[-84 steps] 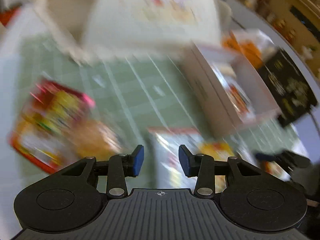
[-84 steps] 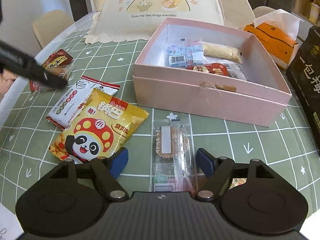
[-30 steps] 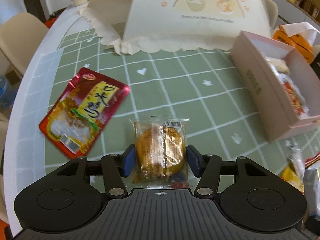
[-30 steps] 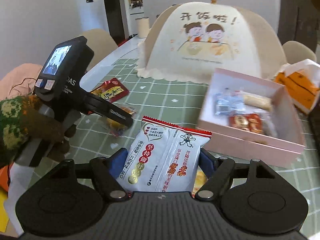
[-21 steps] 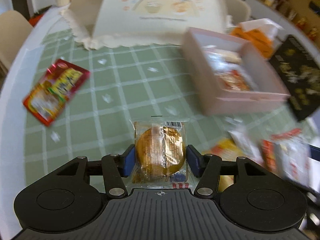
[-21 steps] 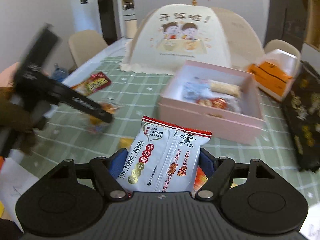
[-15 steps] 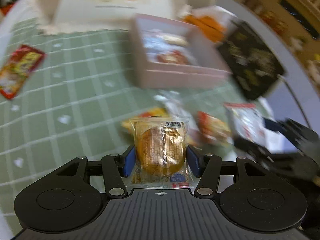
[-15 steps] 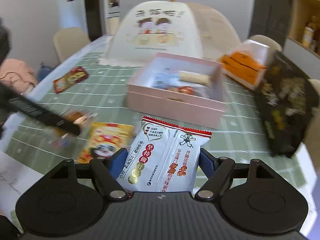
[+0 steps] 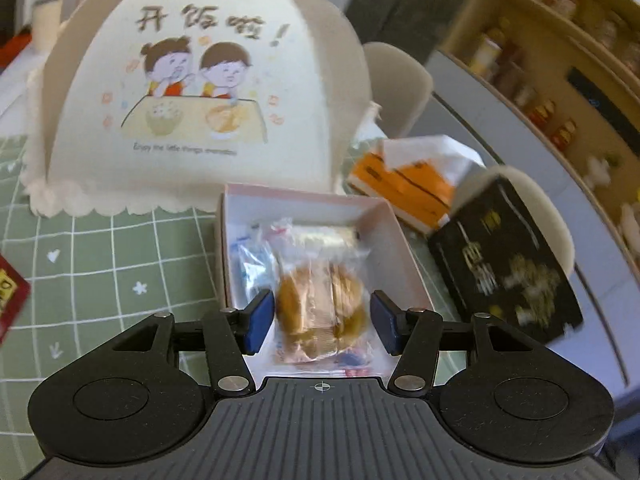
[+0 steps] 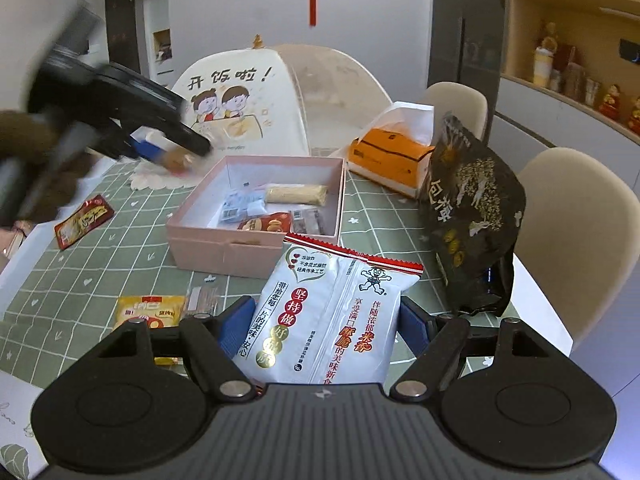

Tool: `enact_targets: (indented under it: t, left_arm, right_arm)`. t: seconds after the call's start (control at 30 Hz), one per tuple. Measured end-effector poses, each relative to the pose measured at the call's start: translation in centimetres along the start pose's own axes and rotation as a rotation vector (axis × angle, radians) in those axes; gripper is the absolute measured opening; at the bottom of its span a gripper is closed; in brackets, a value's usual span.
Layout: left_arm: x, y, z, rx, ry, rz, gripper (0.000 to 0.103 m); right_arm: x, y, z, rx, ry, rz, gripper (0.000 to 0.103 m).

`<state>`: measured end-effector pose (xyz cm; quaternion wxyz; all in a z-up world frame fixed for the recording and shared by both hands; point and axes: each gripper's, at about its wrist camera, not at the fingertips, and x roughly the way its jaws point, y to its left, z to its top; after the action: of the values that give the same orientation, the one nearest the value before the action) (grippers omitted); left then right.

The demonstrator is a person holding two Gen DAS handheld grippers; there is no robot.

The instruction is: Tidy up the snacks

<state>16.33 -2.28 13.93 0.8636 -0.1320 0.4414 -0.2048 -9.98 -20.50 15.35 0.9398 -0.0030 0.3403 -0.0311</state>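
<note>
Over the open pink cardboard box (image 9: 394, 224) near the middle of the table (image 10: 100, 264), the left gripper (image 9: 320, 322) hovered with its fingers apart around a clear-wrapped golden pastry (image 9: 320, 308); whether it was gripped was unclear. The right gripper (image 10: 326, 322) had its fingers clamped on a white rice-cracker packet with a red top edge (image 10: 326, 316), short of the box. Several snacks already lay inside. A red sachet (image 10: 82, 220), a yellow packet (image 10: 148, 312) and a clear-wrapped bar (image 10: 202, 300) remained on the table, so the job looked about half done.
</note>
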Motion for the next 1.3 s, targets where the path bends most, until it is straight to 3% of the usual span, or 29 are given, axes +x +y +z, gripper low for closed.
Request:
enact_targets:
  t: [0.13,0.23,0.33,0.43,0.47,0.57,0.63,0.8,0.9,1.0,1.2,1.3]
  left_arm:
    - [-2.9,0.2,-0.6,-0.038,-0.102,-0.066,0.057]
    - [-5.3,0.5,-2.7,-0.006,-0.115,-0.046,0.057]
    - [-5.5,1.3,-6.3,0.016,-0.023,0.015,0.057]
    - [-4.5,2.6,-10.0,-0.037,0.090,0.032,0.057]
    - [-4.3,2.9,-11.0,-0.055,0.111,0.030,0.057]
    - [-4.6,3.6,-12.9,-0.090,0.123,0.027,0.057]
    - [-4.9,4.0,-13.6,-0.089,0.122,0.032,0.057]
    - [-6.0,6.1,-14.4,-0.071,0.102,0.073,0.057]
    - [-7.0,8.7,-12.7,-0.034,0.051,0.120,0.057]
    - [-7.6,12.6,-9.4,-0.001,-0.040,0.227,0.057]
    - [-7.2,23.2,-1.8,-0.110,-0.166,0.410,0.057]
    - [-5.8,28.7,0.5,-0.268,-0.161,0.373,0.057]
  right_arm:
    - [0.5,-0.5,0.2,0.009,0.005,-0.014,0.077]
    - [1.6,-0.7,2.4,0.008,-0.011,0.022,0.077]
    - [2.5,0.1,7.5,-0.038,-0.092,0.058,0.077]
    - [5.1,0.6,14.1,-0.010,-0.127,0.105,0.079]
    - [6.5,0.7,15.9,0.010,-0.109,0.126,0.083]
    - [10.9,0.3,18.6,0.071,-0.032,0.138,0.083]
    - [11.8,0.0,17.6,0.106,-0.011,0.103,0.083]
    - [11.8,0.2,11.5,0.078,0.060,0.121,0.083]
    - [11.2,1.8,7.5,-0.008,0.093,0.082,0.083]
    - [10.6,3.1,4.7,-0.041,0.130,0.088,0.083]
    - [10.5,6.0,1.4,-0.015,0.225,0.153,0.083]
    - [10.7,8.0,0.8,-0.052,0.252,0.142,0.083]
